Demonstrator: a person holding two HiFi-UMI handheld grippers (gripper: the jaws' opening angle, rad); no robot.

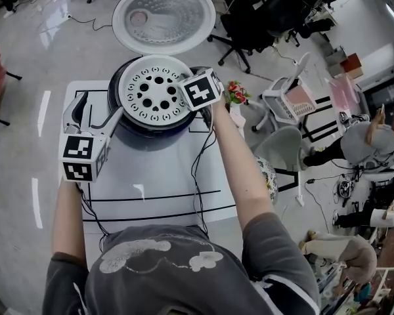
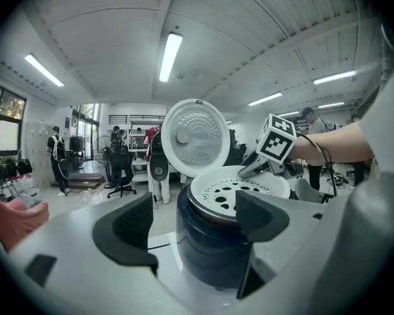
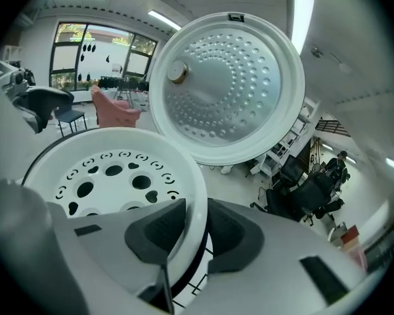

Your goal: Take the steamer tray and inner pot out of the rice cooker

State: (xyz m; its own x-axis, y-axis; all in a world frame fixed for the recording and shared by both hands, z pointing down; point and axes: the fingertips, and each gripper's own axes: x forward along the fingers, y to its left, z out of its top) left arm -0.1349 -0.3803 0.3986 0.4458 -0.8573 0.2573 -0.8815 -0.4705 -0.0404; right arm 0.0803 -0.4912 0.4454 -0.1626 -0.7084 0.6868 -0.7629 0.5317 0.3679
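support: white table [image 1: 157, 176] | resting on it: dark rice cooker [image 1: 151, 136], at far end

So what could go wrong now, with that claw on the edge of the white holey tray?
The right claw grips the tray at one spot on its thin rim, so the tray may tilt or slip when lifted. The open lid stands close behind, so a rising tray could knock it. The left claw is open near the cooker, not holding it, so the cooker might shift if the tray sticks.
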